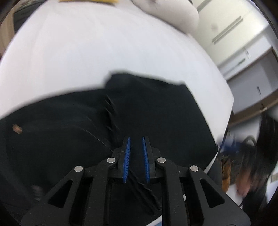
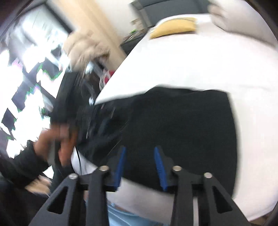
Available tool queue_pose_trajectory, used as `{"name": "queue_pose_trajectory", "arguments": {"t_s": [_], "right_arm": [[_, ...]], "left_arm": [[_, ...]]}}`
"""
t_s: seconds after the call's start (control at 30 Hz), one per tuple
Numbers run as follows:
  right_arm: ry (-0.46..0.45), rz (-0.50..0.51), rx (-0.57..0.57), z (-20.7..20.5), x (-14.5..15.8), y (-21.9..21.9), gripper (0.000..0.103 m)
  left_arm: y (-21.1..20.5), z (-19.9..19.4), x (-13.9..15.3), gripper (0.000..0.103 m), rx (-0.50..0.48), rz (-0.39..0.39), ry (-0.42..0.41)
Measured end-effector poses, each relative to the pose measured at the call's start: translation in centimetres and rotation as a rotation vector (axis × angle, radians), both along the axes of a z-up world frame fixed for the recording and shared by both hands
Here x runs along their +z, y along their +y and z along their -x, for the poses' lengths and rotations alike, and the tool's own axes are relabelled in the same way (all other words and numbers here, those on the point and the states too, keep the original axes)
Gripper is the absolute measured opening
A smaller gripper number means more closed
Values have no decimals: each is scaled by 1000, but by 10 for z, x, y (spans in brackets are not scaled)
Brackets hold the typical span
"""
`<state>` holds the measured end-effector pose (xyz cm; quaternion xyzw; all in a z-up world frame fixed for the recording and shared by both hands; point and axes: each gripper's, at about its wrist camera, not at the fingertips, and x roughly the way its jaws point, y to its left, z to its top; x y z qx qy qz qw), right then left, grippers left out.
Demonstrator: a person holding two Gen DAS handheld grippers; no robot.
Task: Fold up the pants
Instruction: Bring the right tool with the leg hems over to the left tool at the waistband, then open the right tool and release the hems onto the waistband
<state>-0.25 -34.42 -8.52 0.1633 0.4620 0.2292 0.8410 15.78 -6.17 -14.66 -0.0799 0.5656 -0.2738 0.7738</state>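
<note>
Pants [image 1: 147, 113] — black, lying on the white table [image 1: 86, 52] across the lower half of both views, apparently already doubled into a thick block with one squared corner toward the upper right of the right wrist frame.

Left gripper [image 1: 136, 139]: blue pads close together, a narrow gap visible, with a twisted black cord or fabric strand running between them near their base. Whether it is actually pinched cannot be told.

Right gripper [image 2: 139, 149]: fingers spread, nothing between them, poised over the near edge of the cloth.

Risks, as judged: if the left tongs hold only the strand, a lift would drag or unravel the fold rather than carry a layer; the cloth at lower left of the right wrist frame reaches the table edge and could slide off.

Obscured: both frames are motion-blurred. Seams, waistband and leg ends are indistinct. A yellow item [image 2: 173, 27] and pale bundle [image 1: 173, 12] sit at the far edge, partly cut off.
</note>
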Motion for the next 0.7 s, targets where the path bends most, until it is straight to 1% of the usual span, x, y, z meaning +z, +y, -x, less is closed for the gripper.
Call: {"name": "queue_pose_trajectory", "arguments": {"t_s": [0.03, 0.07, 0.1, 0.13, 0.17, 0.2, 0.3, 0.37, 0.4, 0.43, 0.47, 0.6, 0.7], "right_arm": [[35, -68, -22, -16, -4, -25, 29], [61, -114, -42, -28, -9, -40, 29], [97, -170, -55, -43, -17, -57, 29], [129, -216, -58, -57, -26, -69, 29], [152, -254, -59, -70, -35, -78, 29], [183, -291, -57, -84, -46, -85, 29], [245, -332, -73, -119, -68, -91, 29], [288, -390, -90, -132, -87, -98, 28], [312, -408, -101, -140, -96, -103, 25], [337, -412, -109, -141, -104, -103, 20], [352, -414, -108, -135, -109, -102, 20], [352, -446, -95, -110, -114, -112, 20], [365, -453, -72, -77, -112, -116, 20]], "left_arm": [[-7, 5, -8, 13, -17, -4, 18], [-13, 10, -17, 13, -33, -10, 32], [-15, 15, -23, 13, -46, -14, 26], [-16, 18, -25, 13, -52, -13, 2], [-15, 21, -25, 13, -60, -10, -25], [-12, 23, -26, 13, -64, -6, -34], [-8, 23, -29, 13, -53, 10, -21], [-5, 23, -29, 13, -56, -2, -24], [-13, 27, -31, 13, -60, -11, -30], [-15, 28, -31, 13, -63, -22, -38], [-20, 28, -30, 13, -63, -27, -43], [-25, 35, -28, 13, -60, -27, -56], [-20, 37, -29, 13, -53, -6, -47]]}}
